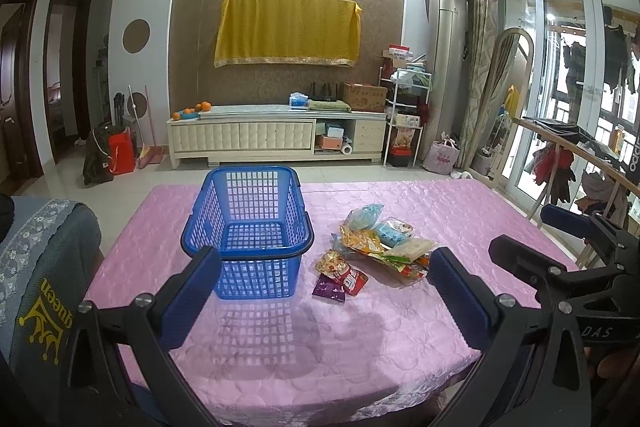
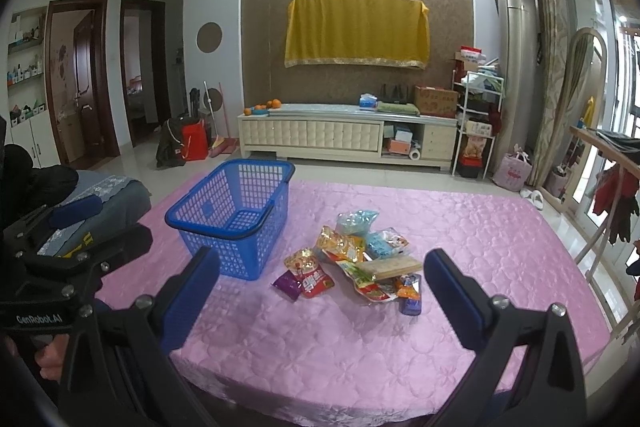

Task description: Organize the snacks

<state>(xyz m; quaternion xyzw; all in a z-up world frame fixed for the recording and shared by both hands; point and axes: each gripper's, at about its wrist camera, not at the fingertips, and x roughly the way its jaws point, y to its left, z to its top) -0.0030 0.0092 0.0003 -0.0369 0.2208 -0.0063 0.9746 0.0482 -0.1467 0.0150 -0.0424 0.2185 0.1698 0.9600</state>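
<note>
I hold my left hand-held gripper and right hand-held gripper spread wide, empty, above the table; the snack packets lie ahead between the right one's fingers (blue basket beyond its left finger)

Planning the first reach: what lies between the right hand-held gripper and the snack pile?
Only bare pink tablecloth, in the right wrist view, between the right hand-held gripper and the snack pile.

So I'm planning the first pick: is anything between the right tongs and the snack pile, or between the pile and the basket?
Nothing visible. The right tongs hang open facing the snack pile; only bare pink tablecloth separates pile and blue basket.
</note>
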